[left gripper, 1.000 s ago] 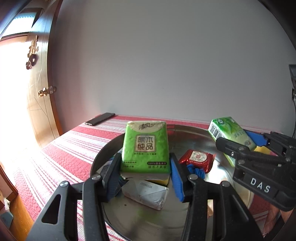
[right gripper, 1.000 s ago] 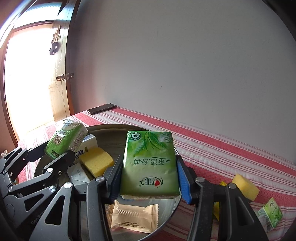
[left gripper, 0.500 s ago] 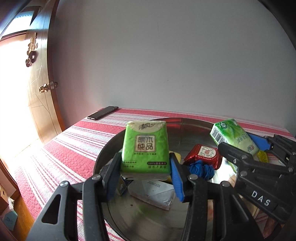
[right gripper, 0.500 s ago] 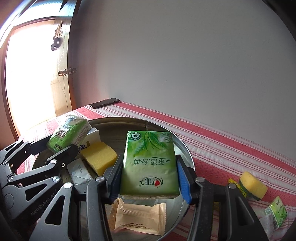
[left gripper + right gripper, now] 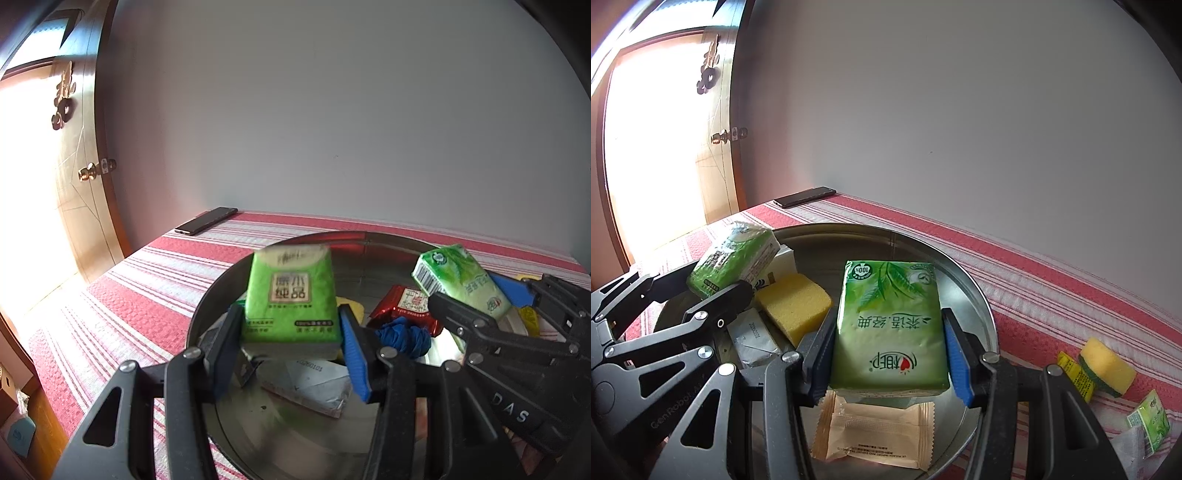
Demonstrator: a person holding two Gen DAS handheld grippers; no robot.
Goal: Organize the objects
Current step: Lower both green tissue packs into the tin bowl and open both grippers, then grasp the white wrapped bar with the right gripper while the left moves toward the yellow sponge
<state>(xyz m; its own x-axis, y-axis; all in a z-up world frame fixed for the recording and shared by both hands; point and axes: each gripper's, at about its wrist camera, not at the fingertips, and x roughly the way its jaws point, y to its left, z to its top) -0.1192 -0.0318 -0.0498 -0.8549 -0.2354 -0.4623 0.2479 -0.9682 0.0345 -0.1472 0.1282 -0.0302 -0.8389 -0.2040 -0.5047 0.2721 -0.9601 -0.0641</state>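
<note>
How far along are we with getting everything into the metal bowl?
Partly done. Already in the round metal bowl: a yellow sponge, a beige snack sachet, a red foil packet and a blue cloth bundle. In hand: the left gripper and right gripper each hold a green tissue pack above the bowl. Left on the striped cloth: a second yellow sponge and small packets beside it.

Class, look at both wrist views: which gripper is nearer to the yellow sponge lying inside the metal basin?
Left. The left gripper, holding its tissue pack, hangs right beside the yellow sponge in the metal basin; the right gripper sits farther off, over the beige packet.
</note>
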